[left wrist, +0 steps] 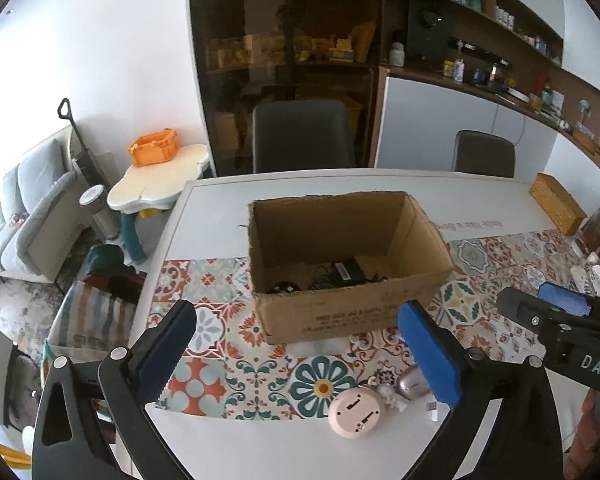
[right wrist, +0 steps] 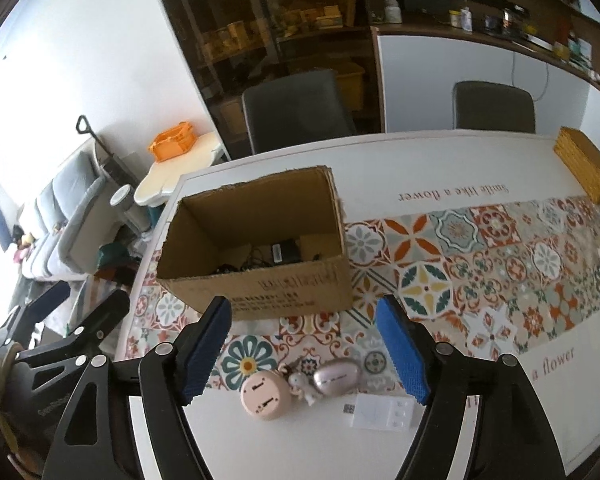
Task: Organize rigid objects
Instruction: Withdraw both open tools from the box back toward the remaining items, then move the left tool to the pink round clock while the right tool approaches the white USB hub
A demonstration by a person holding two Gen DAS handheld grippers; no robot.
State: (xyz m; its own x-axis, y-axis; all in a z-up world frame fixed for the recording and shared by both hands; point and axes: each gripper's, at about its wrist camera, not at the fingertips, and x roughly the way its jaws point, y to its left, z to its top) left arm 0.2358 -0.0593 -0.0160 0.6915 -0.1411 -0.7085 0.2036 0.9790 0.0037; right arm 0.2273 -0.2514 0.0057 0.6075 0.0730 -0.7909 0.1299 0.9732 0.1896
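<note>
Right gripper (right wrist: 304,350): jaws spread wide, nothing held; hovers above the near table edge, over the loose items.
Left gripper (left wrist: 300,350): jaws spread wide, nothing held; just left of the right one.
Pink disc (right wrist: 265,397): near edge, flat on the table, touching a small white figurine (right wrist: 303,387).
Pink oval case (right wrist: 336,376): just right of the figurine.
White adapter (right wrist: 382,411): nearest the edge, right of the disc.
Cardboard box (right wrist: 284,292): open top, farther back on the patterned runner (right wrist: 480,264); black charger and cables (right wrist: 278,256) already inside.
Step, judged: between picks; four items left outside the box.
Next move, judged: lower the right gripper over one item, close, carry it far-left into the box.
</note>
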